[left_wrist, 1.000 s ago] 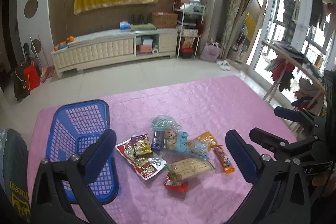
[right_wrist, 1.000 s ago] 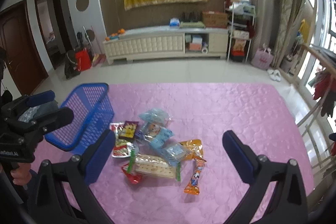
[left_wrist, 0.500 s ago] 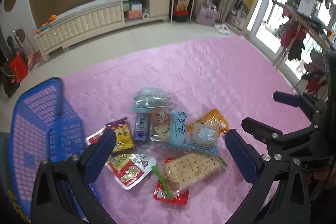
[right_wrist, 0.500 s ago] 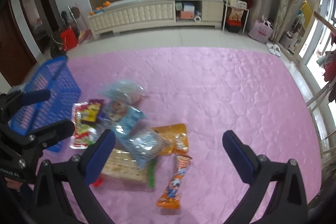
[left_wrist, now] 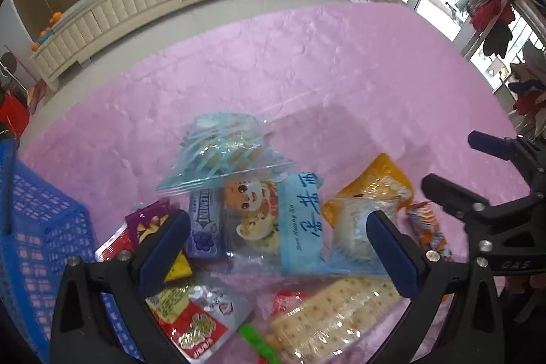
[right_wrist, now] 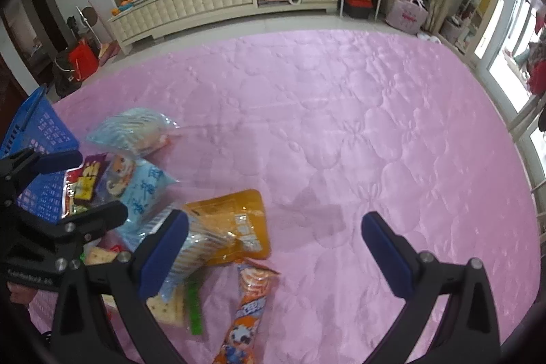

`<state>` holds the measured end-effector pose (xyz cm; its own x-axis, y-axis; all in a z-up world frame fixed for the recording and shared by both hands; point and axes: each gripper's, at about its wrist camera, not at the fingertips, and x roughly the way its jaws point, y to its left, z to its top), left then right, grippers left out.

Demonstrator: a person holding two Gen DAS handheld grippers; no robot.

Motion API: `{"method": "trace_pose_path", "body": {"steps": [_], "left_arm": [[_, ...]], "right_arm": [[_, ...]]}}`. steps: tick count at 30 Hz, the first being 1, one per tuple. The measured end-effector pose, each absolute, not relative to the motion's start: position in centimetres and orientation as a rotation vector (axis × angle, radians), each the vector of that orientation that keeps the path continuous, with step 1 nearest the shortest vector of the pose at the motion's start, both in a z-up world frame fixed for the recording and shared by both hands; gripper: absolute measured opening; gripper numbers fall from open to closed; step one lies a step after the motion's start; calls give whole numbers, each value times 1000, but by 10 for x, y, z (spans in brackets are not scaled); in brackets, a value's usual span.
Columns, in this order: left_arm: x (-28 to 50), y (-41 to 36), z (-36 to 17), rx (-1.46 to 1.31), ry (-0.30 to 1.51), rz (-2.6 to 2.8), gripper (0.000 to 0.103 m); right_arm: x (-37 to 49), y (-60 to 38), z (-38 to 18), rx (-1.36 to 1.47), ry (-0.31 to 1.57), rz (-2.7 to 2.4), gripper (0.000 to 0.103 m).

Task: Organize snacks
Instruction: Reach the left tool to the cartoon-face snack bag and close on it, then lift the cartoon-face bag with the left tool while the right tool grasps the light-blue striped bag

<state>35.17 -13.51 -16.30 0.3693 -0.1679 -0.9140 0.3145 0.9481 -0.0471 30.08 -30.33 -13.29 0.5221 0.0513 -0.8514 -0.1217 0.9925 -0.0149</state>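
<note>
1. Left gripper point(left_wrist: 278, 248): jaws spread wide and empty, poised low over the pile of snacks point(left_wrist: 273, 227).
2. Right gripper point(right_wrist: 274, 248): likewise released and empty, above the right edge of the pile; its left finger point(right_wrist: 163, 248) stands in front of a clear packet.
3. Snacks: heaped together, overlapping, on the pink quilted cloth point(right_wrist: 358, 125), just beside the blue basket point(left_wrist: 37, 244) at the left.
4. Light blue pouch point(left_wrist: 300, 220): between the left gripper's fingers; judged light, soft and crinkly, best pinched at a flat sealed edge.
5. Cracker pack point(left_wrist: 327, 312): clear wrap, partly under the pouch; contents probably brittle, so a gentle grip across the narrow width suits it.
6. Orange stick pack point(right_wrist: 245, 312): lies apart at the pile's right; slim, probably slippery film, easiest taken mid-length.
7. Basket: appears empty where visible; no snack seems sorted yet.
</note>
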Motion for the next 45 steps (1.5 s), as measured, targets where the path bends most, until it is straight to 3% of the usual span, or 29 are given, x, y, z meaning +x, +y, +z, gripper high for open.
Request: {"method": "trace_pose_path", "body": {"steps": [6, 10, 12, 19, 31, 39, 45], "left_arm": [[366, -143, -184, 190, 1222, -318, 97], [371, -145, -189, 173, 1264, -314, 72], [370, -141, -190, 162, 1288, -292, 66], [348, -121, -166, 91, 1255, -300, 63], [299, -85, -79, 1, 1081, -247, 63], [302, -54, -77, -2, 1008, -176, 63], [302, -60, -97, -4, 1024, -146, 63]], "right_arm": [[299, -304, -137, -77, 1017, 109, 103], [299, -301, -140, -72, 1025, 118, 103], [300, -298, -142, -66, 1024, 125, 103], [300, -291, -141, -60, 1027, 149, 103], [309, -254, -116, -22, 1031, 264, 103], [338, -209, -106, -123, 988, 471, 103], [362, -185, -141, -283, 1004, 641, 103]]}}
